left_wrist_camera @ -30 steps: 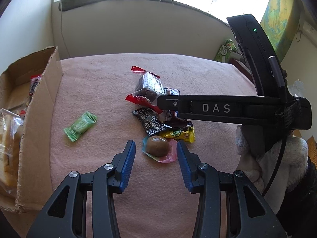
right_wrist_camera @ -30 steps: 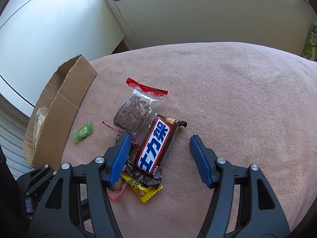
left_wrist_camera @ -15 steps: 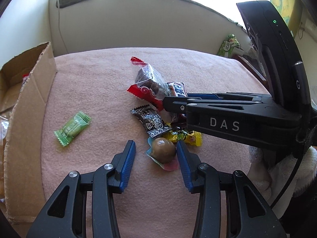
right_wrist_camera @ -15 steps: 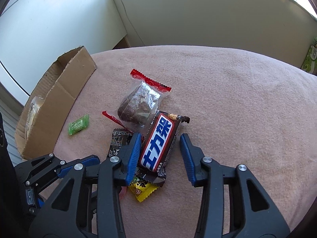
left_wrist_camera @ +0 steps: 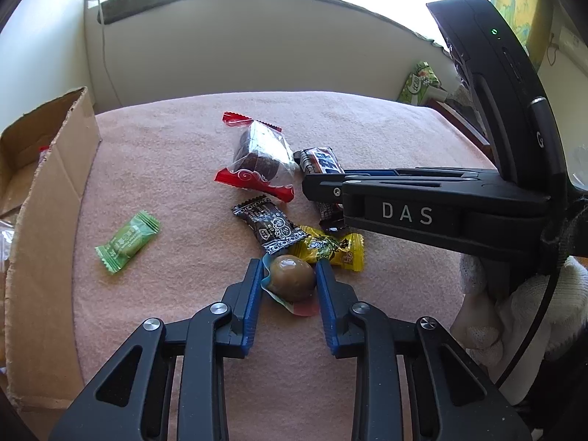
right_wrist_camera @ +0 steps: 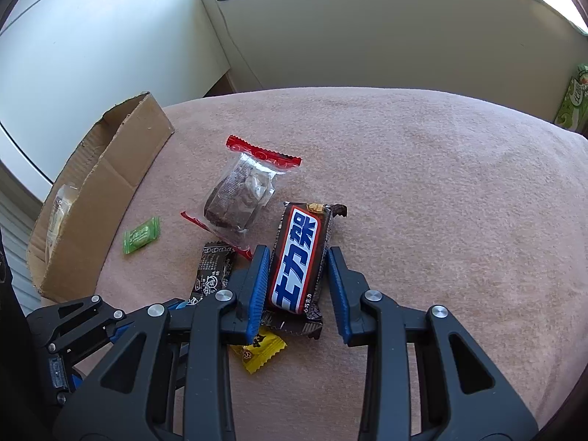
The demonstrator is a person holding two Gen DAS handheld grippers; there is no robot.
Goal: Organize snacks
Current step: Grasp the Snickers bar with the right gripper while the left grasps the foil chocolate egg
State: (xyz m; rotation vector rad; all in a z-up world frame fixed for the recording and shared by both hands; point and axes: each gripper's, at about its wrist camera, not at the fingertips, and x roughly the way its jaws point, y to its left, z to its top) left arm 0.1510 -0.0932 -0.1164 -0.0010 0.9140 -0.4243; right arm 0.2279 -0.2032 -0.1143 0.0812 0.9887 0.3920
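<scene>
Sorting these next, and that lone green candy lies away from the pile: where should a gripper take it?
Across the narrow middle of the green candy, from above. It lies flat and slanted on the pink cloth, so turn the jaws square to its long sides; the crimped ends look flimsy.

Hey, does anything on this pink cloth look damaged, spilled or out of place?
Nothing looks torn or spilled. The snacks lie in a loose heap: the chocolate bar overlaps the yellow candy, and one green candy sits alone near the cardboard box, not in it.

The cardboard box (left_wrist_camera: 44,220) runs off the left edge, its contents unclear; the yellow candy (right_wrist_camera: 259,349) lies half-hidden.
</scene>
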